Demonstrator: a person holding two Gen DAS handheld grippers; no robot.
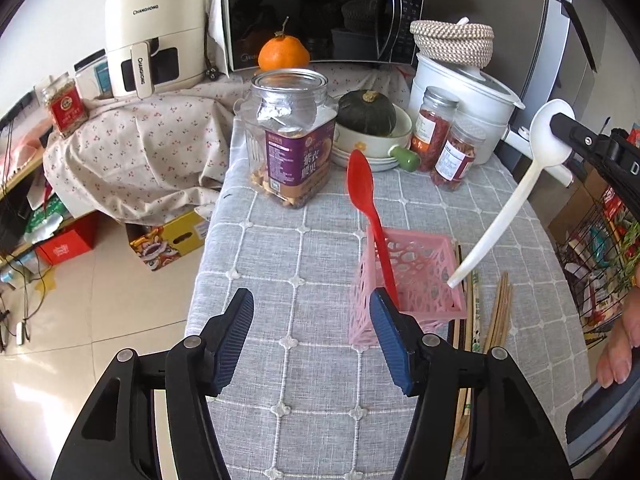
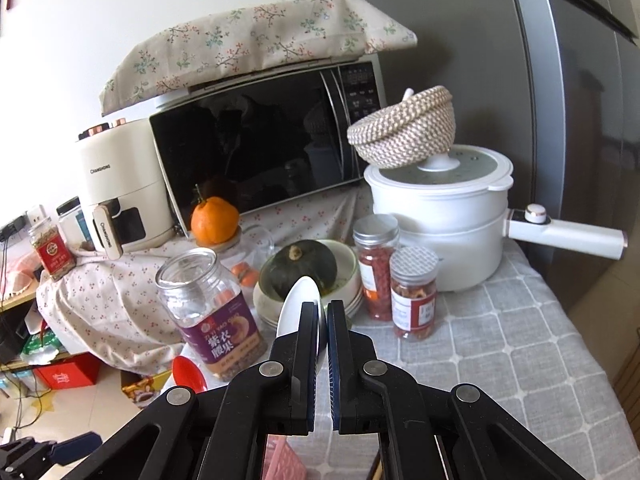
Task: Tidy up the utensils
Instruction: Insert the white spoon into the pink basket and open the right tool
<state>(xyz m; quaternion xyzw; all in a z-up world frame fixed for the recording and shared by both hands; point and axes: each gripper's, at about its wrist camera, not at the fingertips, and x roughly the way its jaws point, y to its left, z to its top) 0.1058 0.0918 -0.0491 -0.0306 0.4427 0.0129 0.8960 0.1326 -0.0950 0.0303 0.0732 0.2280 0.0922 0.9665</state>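
Left wrist view: table (image 1: 280, 240) under a grey checked cloth, with a pink basket (image 1: 412, 280) near its right side. A red spoon (image 1: 366, 196) stands tilted in the basket, bowl up. Chopsticks (image 1: 500, 312) lie flat on the cloth just beside the basket, to its right. The left gripper (image 1: 312, 340) hangs over the cloth with its jaws wide apart and nothing between them. The right gripper (image 1: 568, 128) is clamped on the bowl of a white spoon (image 1: 516, 200), whose handle slopes down with the tip over the basket's right rim. Right wrist view: the right gripper (image 2: 323, 320) pinches the white spoon (image 2: 298, 300) edge-on between near-closed jaws. The spoon looks like light, stiff, smooth plastic, so it may swivel in the pads; a hold on the neck would likely steady it more than one on the curved bowl
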